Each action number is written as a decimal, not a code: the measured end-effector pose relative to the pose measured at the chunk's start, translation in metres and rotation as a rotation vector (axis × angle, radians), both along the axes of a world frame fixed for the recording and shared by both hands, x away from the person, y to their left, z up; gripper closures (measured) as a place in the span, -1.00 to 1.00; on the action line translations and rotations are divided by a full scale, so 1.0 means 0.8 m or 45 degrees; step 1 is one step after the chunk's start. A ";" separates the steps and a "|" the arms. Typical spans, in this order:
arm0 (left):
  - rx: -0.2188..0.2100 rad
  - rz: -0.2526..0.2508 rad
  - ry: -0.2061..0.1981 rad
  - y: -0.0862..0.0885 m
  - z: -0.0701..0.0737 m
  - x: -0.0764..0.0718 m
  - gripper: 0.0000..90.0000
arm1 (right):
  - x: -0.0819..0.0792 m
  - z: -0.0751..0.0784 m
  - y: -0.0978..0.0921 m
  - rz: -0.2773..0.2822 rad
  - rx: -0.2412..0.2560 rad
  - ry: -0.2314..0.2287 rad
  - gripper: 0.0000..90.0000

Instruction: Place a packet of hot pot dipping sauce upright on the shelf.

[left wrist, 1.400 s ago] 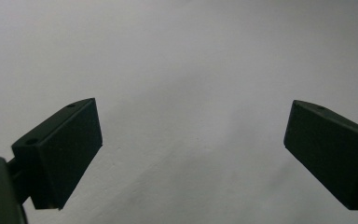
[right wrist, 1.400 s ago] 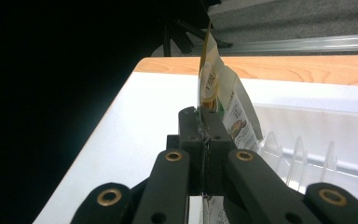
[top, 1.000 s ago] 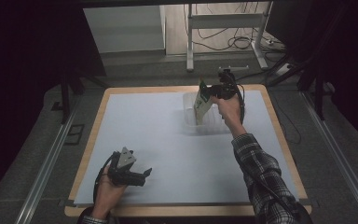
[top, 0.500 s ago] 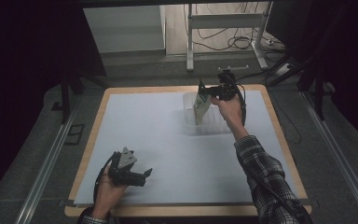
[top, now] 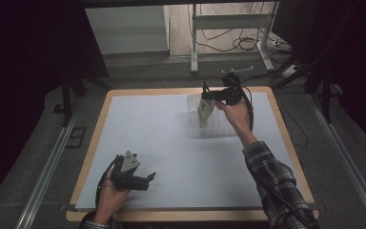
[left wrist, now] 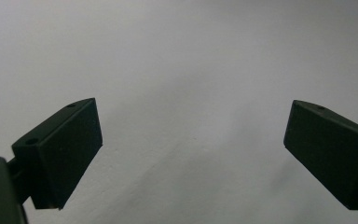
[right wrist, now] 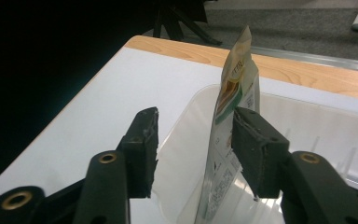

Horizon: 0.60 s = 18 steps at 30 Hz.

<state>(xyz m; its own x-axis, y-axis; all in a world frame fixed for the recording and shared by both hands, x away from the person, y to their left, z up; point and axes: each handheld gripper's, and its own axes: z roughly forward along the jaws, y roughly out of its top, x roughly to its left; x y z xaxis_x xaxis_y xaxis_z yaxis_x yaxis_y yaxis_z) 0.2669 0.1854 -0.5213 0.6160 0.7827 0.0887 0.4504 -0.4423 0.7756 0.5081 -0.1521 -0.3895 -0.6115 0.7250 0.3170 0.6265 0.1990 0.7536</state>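
A: Where are the 2 grippers?
B: The left gripper [top: 145, 179] hovers low over the white mat [top: 162, 143], near its front edge. The right gripper [top: 208, 95] sits far back, above a clear container [top: 219, 126], with a packet [top: 205, 112] hanging beneath it.

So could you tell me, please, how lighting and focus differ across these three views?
High view: the table is evenly lit, the surroundings are dark, and the clear bin is faint. Left gripper view: the pale surface is soft and featureless. Right gripper view: the packet is sharp, with black at the left.
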 end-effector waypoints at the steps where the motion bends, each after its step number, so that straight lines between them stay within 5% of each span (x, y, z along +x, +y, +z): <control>1: 0.001 0.001 0.000 0.000 0.000 0.000 -0.91 | -0.001 0.000 0.000 0.002 -0.005 -0.007 0.08; 18: 0.008 0.011 -0.006 0.000 0.000 0.000 -0.92 | -0.022 -0.002 0.000 0.066 -0.060 -0.071 -0.28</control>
<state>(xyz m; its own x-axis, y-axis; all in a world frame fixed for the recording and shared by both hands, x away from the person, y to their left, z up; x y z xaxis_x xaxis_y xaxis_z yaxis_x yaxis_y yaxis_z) 0.2669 0.1858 -0.5213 0.6089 0.7874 0.0962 0.4505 -0.4430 0.7751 0.4901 -0.1519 -0.3913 -0.6646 0.7050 0.2474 0.5717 0.2665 0.7760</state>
